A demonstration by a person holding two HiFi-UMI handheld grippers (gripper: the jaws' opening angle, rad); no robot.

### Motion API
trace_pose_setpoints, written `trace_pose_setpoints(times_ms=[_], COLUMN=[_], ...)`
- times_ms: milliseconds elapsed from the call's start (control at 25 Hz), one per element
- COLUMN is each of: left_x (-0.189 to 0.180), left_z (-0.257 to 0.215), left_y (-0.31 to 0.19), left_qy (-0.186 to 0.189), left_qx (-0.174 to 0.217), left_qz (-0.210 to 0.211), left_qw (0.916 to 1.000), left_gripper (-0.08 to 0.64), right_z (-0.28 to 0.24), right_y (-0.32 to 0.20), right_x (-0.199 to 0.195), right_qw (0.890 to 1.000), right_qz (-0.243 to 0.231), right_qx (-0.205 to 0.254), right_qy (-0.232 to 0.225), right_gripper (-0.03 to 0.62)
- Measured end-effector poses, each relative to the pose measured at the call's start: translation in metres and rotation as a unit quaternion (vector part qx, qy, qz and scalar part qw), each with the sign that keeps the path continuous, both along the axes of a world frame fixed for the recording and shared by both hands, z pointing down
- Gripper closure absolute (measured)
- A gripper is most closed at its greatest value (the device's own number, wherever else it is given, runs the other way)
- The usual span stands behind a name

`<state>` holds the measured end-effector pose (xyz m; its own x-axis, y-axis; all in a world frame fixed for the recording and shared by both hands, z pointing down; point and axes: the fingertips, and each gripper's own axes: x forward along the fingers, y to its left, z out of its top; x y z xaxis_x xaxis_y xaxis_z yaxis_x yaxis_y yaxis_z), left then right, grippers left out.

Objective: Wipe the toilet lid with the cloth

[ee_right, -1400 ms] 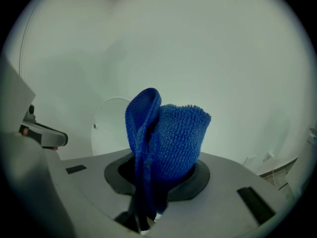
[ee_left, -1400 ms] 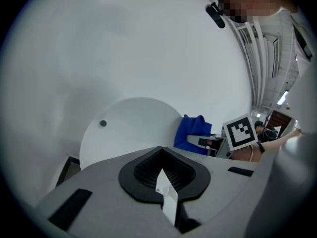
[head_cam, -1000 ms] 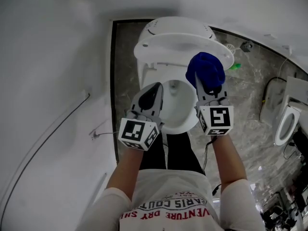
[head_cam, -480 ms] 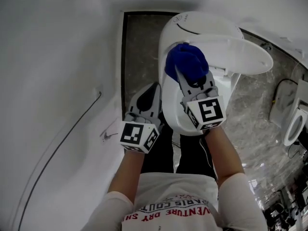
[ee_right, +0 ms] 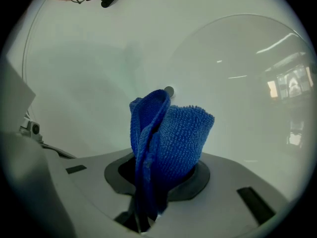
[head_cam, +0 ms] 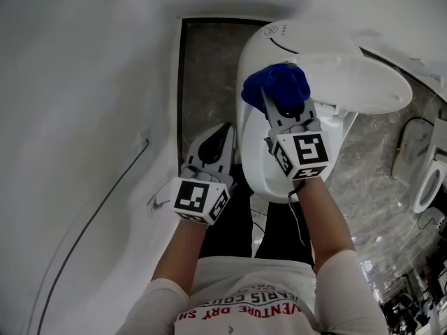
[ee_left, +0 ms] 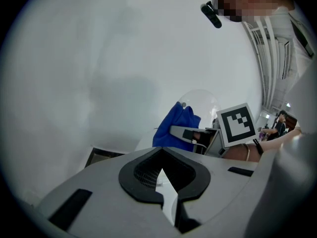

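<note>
Bathroom, twelve o'clock: right tool (head_cam: 279,105) pinches cloth (head_cam: 276,82) at toilet lid (head_cam: 255,149), likely sweeping next; left tool (head_cam: 221,132) pressed together.

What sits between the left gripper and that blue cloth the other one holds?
Only the left edge of the white toilet lid; the head view shows nothing else between the left gripper and the blue cloth.

The right gripper (ee_right: 156,178) pinches a bunched blue cloth (ee_right: 168,133), facing the white toilet lid (ee_right: 237,73).
</note>
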<state>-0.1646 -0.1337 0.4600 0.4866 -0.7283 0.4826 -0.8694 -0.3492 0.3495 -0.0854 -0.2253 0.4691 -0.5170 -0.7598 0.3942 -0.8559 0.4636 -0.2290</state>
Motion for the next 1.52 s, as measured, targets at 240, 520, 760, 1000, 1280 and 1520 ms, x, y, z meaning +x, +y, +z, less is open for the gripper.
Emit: trace_pose_setpoints(times_ms=[240,520,760,1000,1280,1520], left_x=[0.028,0.066,0.106,0.149,0.19,0.221], left_z=[0.015,0.016,0.011,0.006,0.011,0.014], left_y=[0.011,0.016,0.023,0.036,0.052,0.058], left_qy=[0.01,0.008,0.006,0.01,0.008,0.006], left_qx=[-0.009,-0.005,-0.001,-0.004,-0.011,-0.015], left_qz=[0.01,0.017,0.027,0.033,0.043,0.045], left_qw=[0.9999,0.9998,0.9996,0.9994,0.999,0.9988], left_gripper=[0.554,0.554,0.554,0.554,0.554,0.554], right_z=[0.009,0.013,0.014,0.009,0.012,0.007], right_y=[-0.003,-0.004,0.002,0.008,0.023,0.039], right_x=[0.019,0.079,0.142,0.199,0.259,0.297], right_qw=[0.999,0.998,0.996,0.991,0.989,0.987], right_qz=[-0.009,0.028,0.062,0.069,0.097,0.101], right_qx=[0.01,0.006,-0.004,0.013,0.004,0.019], right_qy=[0.036,0.052,0.063,0.111,0.113,0.124], right_gripper=[0.499,0.499,0.499,0.499,0.499,0.499])
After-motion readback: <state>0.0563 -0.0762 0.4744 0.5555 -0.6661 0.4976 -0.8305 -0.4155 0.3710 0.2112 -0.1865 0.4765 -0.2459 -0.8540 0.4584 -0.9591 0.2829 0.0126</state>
